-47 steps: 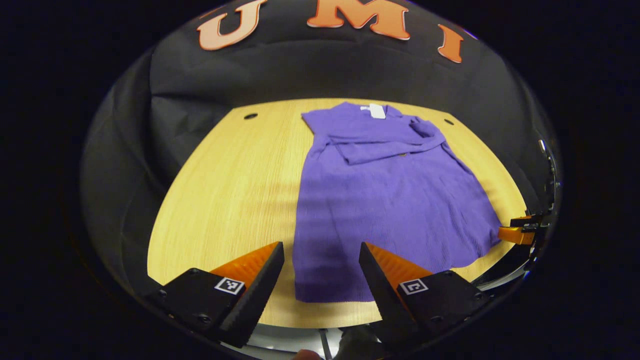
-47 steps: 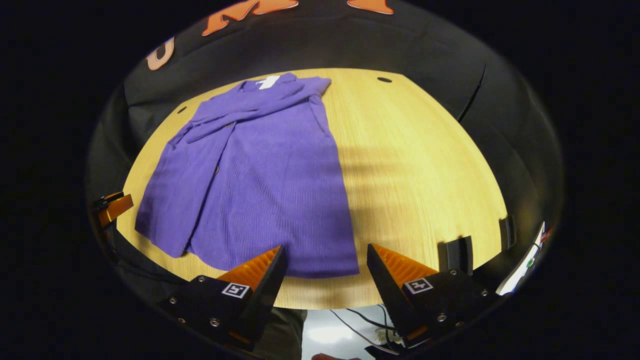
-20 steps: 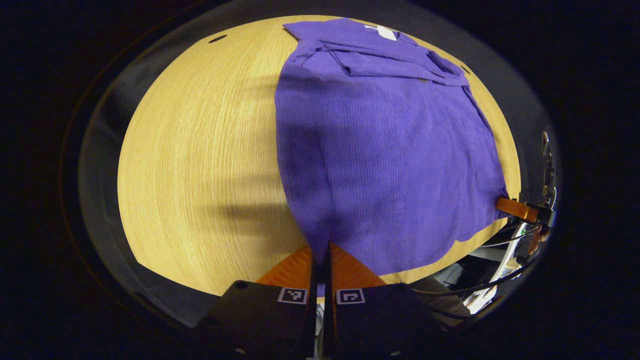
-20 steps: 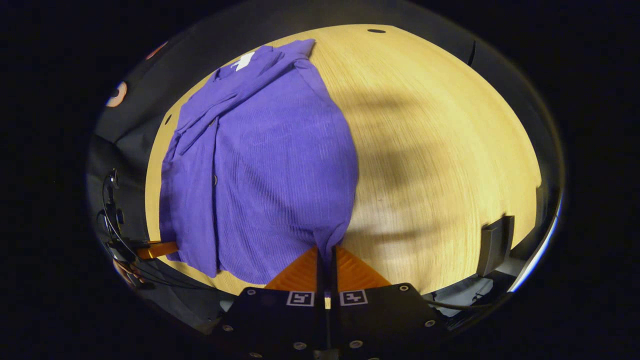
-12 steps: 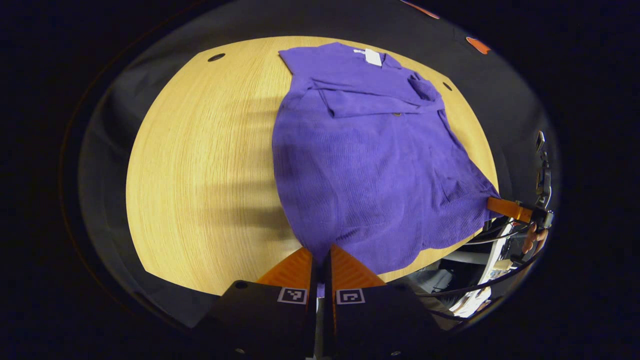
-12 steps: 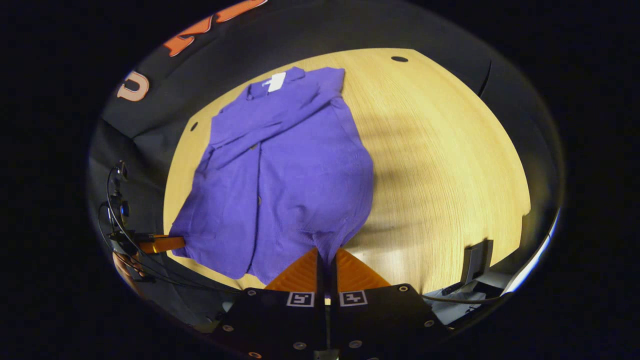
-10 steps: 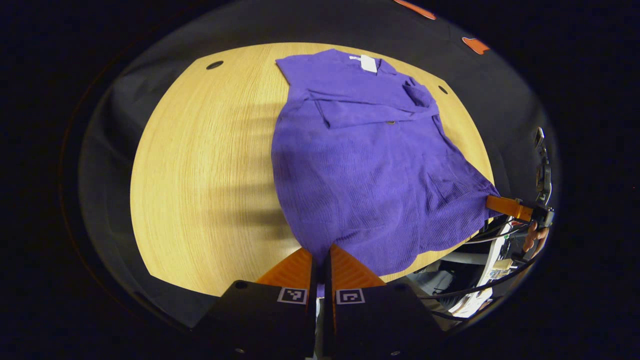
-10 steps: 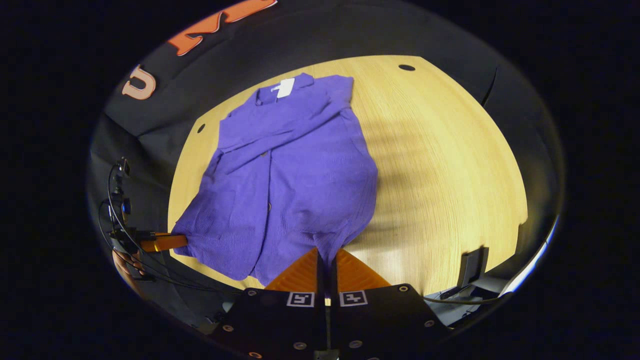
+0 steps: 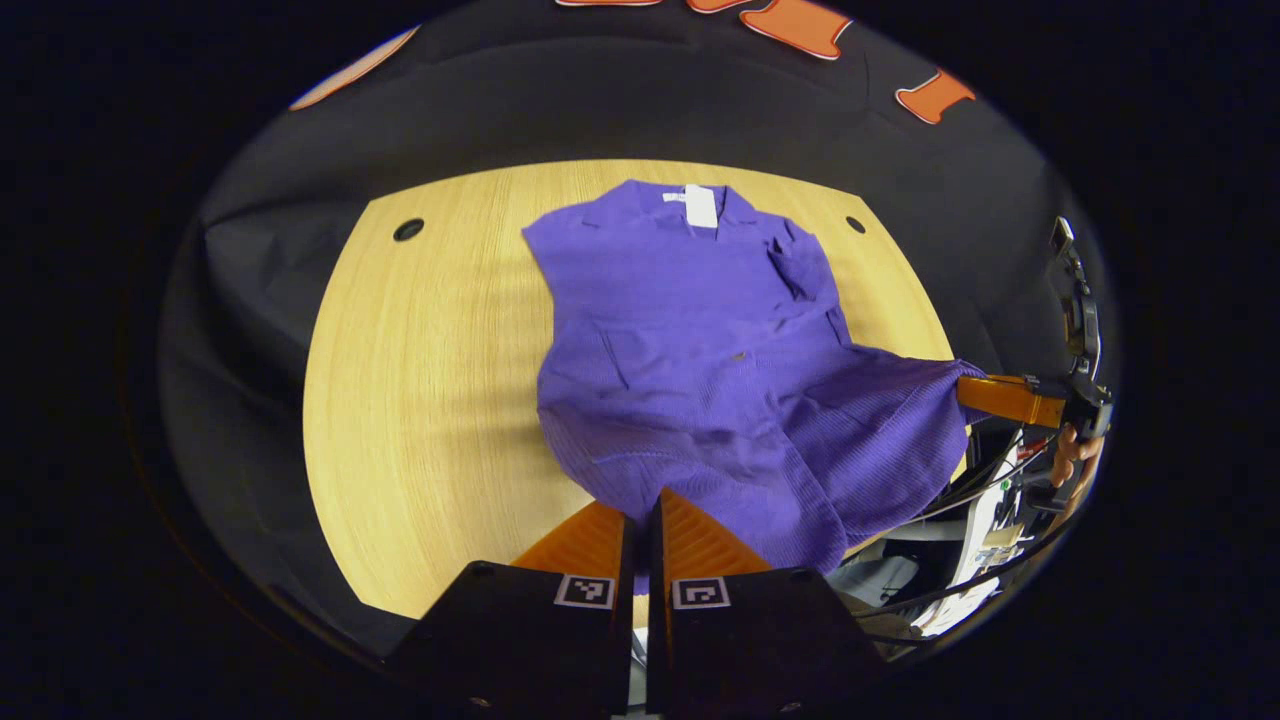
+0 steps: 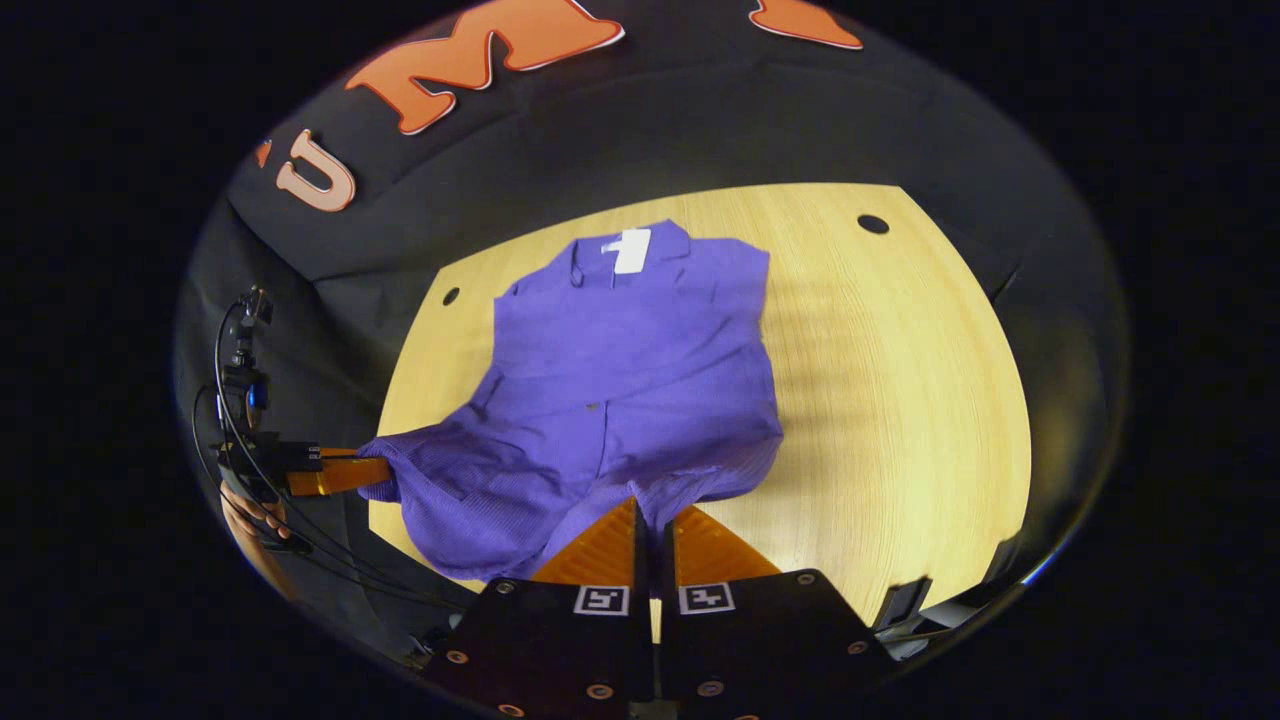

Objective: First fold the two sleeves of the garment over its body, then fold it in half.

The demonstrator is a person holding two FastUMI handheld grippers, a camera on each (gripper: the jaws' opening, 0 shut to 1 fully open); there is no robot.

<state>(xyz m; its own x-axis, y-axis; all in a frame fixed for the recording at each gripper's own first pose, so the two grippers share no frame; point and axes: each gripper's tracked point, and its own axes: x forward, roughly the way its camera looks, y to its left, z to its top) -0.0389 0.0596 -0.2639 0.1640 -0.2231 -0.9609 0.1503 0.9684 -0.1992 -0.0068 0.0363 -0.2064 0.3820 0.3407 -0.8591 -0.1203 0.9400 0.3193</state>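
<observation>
Up close in the left gripper view, the left tool (image 9: 640, 515) has its fingers pressed together on the near hem corner of the purple garment (image 9: 700, 340), pinching the cloth between them. That hem is raised off the wooden worktop (image 9: 420, 380), while the collar end with its white tag (image 9: 701, 205) lies flat at the far side. Both sleeves lie folded across the chest. At the right edge the right tool (image 9: 975, 392) pinches the other hem corner, with a hand (image 9: 1070, 462) behind it.

Next, in the right gripper view, the right tool (image 10: 652, 525) is clamped on its hem corner of the garment (image 10: 620, 390), fingers closed on the fabric. The lower half sags between the two grips above the worktop (image 10: 900, 400). At the left edge the left tool (image 10: 375, 472) grips the opposite corner, with a hand (image 10: 245, 515) beneath it.
</observation>
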